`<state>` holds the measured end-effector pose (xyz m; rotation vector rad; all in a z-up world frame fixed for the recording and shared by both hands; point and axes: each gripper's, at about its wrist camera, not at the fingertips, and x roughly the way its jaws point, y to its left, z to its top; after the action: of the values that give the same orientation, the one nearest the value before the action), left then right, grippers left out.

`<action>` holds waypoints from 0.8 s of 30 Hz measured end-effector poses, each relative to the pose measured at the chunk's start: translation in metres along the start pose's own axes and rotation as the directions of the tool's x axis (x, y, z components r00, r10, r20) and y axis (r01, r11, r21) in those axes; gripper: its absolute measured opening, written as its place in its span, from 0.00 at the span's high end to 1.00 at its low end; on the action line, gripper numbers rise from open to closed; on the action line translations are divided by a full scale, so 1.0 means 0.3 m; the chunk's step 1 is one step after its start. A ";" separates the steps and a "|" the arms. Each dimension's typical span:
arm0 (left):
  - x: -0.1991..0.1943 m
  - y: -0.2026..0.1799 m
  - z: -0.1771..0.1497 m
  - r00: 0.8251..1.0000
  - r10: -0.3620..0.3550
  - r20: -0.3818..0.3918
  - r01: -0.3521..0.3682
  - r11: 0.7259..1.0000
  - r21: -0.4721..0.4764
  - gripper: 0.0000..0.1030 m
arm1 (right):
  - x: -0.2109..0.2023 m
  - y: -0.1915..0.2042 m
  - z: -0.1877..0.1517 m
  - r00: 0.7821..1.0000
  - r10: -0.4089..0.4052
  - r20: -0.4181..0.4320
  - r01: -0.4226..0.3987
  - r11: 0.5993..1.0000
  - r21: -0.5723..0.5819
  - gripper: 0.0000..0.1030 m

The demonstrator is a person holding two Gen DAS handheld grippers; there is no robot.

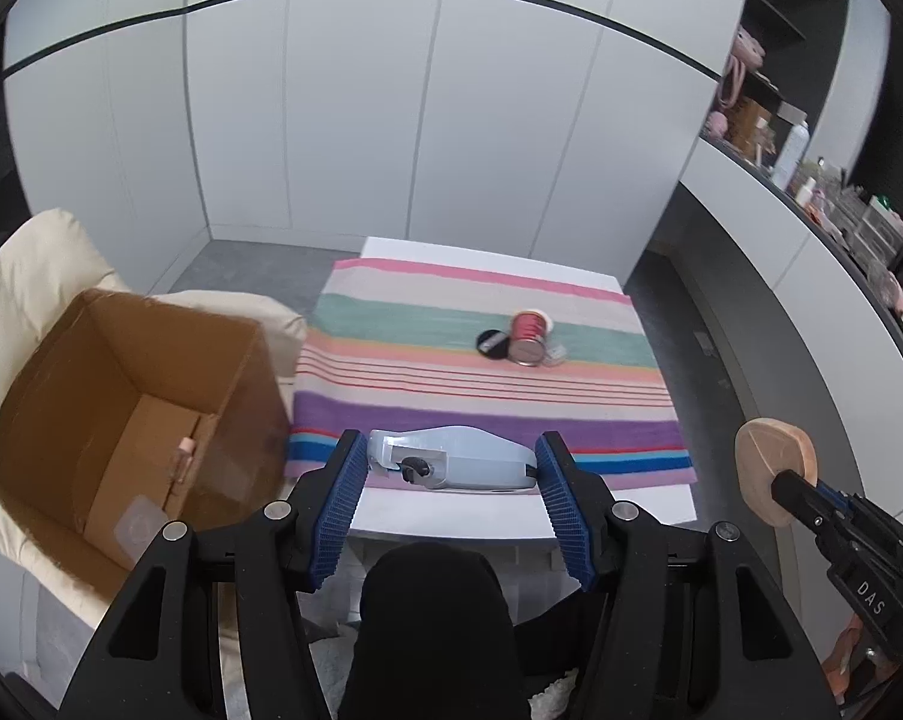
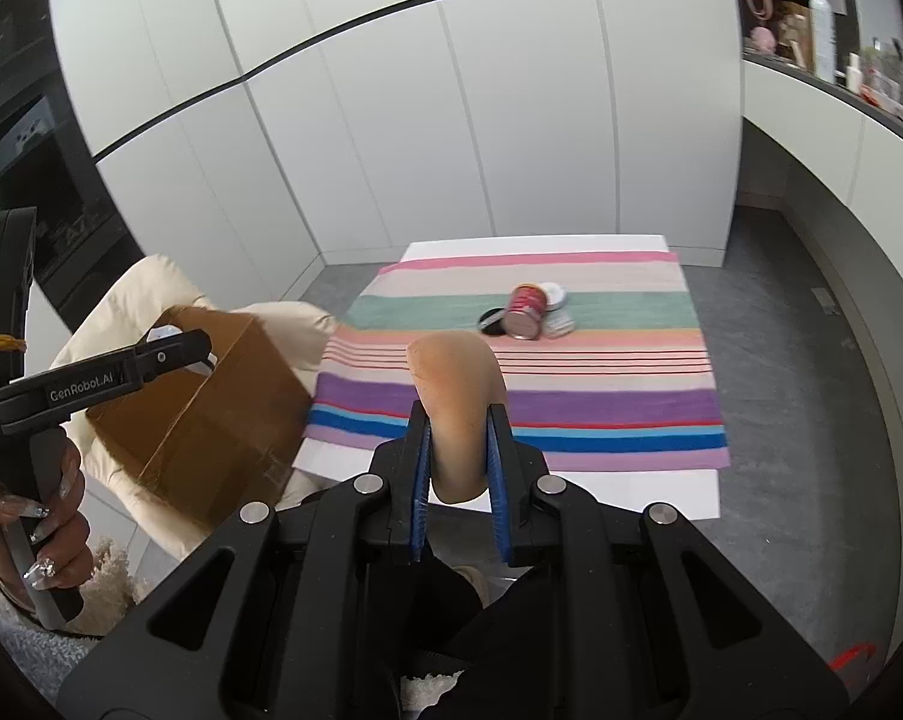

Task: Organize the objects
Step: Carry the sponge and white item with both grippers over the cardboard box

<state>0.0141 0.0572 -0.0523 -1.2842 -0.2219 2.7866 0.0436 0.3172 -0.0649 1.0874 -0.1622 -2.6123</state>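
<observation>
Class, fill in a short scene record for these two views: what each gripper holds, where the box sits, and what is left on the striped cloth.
left gripper: jaws closed on a pale blue-grey device
right gripper: jaws closed on a tan rounded pad
cardboard box: open, on a cream cushion, left of the table
striped cloth: spread over the white table
left on the cloth: red tin on its side, black disc beside it, clear small item on its other side
</observation>
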 end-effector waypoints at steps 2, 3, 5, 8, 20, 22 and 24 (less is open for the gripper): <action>-0.010 0.030 -0.004 1.000 0.008 0.004 -0.008 1.000 -0.016 0.42 | 0.015 0.034 0.001 1.000 0.014 -0.006 -0.014 1.000 -0.014 0.83; -0.015 0.047 -0.007 1.000 0.012 0.005 -0.012 1.000 -0.024 0.42 | 0.024 0.053 0.003 1.000 0.024 -0.011 -0.024 0.999 -0.025 0.83; -0.023 0.078 -0.013 1.000 0.020 0.008 -0.020 0.999 -0.038 0.42 | 0.037 0.083 0.005 0.999 0.035 -0.018 -0.036 0.998 -0.042 0.83; -0.036 0.129 -0.019 0.999 0.036 0.010 -0.035 0.997 -0.063 0.42 | 0.064 0.134 0.009 0.998 0.055 -0.031 -0.056 0.996 -0.066 0.83; -0.121 0.370 -0.093 0.990 0.138 0.019 -0.132 0.971 -0.200 0.42 | 0.180 0.399 -0.001 0.980 0.170 -0.105 -0.188 0.962 -0.198 0.83; -0.140 0.414 -0.111 0.987 0.160 0.017 -0.152 0.962 -0.225 0.42 | 0.200 0.452 -0.003 0.974 0.192 -0.121 -0.215 0.951 -0.221 0.83; -0.166 0.466 -0.135 0.982 0.187 0.014 -0.177 0.951 -0.254 0.42 | 0.219 0.503 -0.006 0.967 0.216 -0.136 -0.243 0.940 -0.240 0.83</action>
<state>0.0773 -0.0825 -0.0630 -1.3674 -0.5000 3.0204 0.0367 0.1534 -0.0775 1.0458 0.0673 -2.2853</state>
